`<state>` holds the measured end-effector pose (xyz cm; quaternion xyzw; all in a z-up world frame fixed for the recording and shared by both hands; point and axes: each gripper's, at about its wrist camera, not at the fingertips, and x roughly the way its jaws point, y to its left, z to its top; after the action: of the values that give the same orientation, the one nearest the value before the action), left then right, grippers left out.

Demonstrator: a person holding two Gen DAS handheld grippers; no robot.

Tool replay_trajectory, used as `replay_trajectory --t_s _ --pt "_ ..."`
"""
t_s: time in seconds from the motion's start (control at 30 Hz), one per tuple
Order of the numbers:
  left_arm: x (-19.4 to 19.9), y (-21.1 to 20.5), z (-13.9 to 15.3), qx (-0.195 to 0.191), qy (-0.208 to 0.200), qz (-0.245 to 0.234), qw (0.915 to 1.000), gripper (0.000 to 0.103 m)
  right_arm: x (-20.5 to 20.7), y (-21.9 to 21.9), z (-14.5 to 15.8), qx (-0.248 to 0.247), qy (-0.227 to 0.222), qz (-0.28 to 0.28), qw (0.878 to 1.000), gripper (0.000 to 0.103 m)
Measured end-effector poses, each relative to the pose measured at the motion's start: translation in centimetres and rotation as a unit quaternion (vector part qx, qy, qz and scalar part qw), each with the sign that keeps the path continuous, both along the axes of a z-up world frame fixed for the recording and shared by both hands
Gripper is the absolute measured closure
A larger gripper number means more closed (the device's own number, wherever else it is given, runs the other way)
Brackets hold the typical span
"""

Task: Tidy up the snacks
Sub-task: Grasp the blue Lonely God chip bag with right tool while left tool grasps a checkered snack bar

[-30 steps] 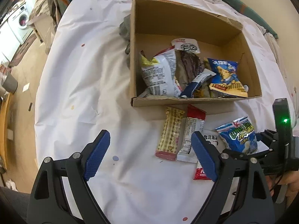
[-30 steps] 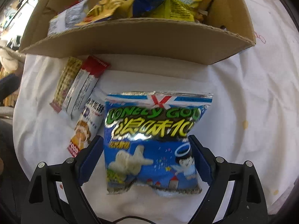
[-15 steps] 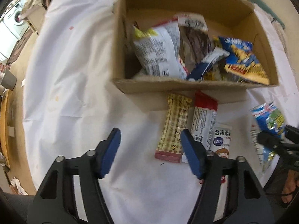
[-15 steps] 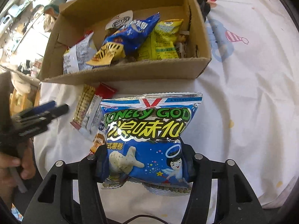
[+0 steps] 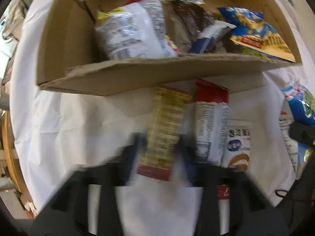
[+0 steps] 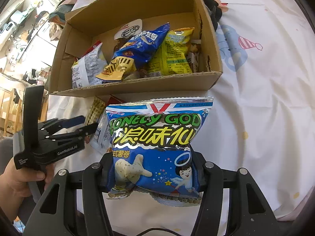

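Observation:
My right gripper [image 6: 152, 169] is shut on a blue "Lonely God" chip bag [image 6: 155, 143] and holds it above the white cloth, in front of the cardboard box [image 6: 137, 87]. The box [image 5: 137, 74] holds several snack bags. My left gripper [image 5: 160, 149] has its fingers on both sides of a yellow wafer bar [image 5: 166, 129] lying in front of the box; the view is blurred. It also shows in the right wrist view [image 6: 89, 124], fingers close together. A red-and-white bar [image 5: 211, 122] and a small white packet [image 5: 237, 145] lie right of the yellow bar.
A white cloth [image 6: 265, 98] with cartoon prints covers the table. The blue chip bag shows at the right edge of the left wrist view [image 5: 299, 106]. Cluttered furniture stands beyond the table's left edge [image 6: 23, 39].
My left gripper moved forward and closed in around the yellow wafer bar. My right gripper shut on the blue chip bag and lifted it off the cloth.

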<state>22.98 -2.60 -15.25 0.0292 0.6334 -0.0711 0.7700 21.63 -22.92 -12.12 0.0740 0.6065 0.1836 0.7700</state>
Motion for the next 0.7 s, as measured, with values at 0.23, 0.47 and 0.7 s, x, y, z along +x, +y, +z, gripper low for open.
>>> replay_trajectory --t_s 0.23,0.47,0.7 --pt "-0.6 -0.7 0.9 -0.003 -0.009 -0.004 1.0000 0.080 0.1 0.0 -0.1 -0.001 -0.001 -0.002 1.000 0.044" --pt "-1.7 0.6 2.7 -0.005 -0.013 0.014 0.9998 0.080 -0.2 0.2 0.0 0.001 -0.001 0.002 1.000 0.044" --pt "-3.4 1.8 6.8 -0.035 -0.034 0.010 0.9988 0.080 -1.2 -0.2 1.5 0.069 -0.001 0.011 0.998 0.043"
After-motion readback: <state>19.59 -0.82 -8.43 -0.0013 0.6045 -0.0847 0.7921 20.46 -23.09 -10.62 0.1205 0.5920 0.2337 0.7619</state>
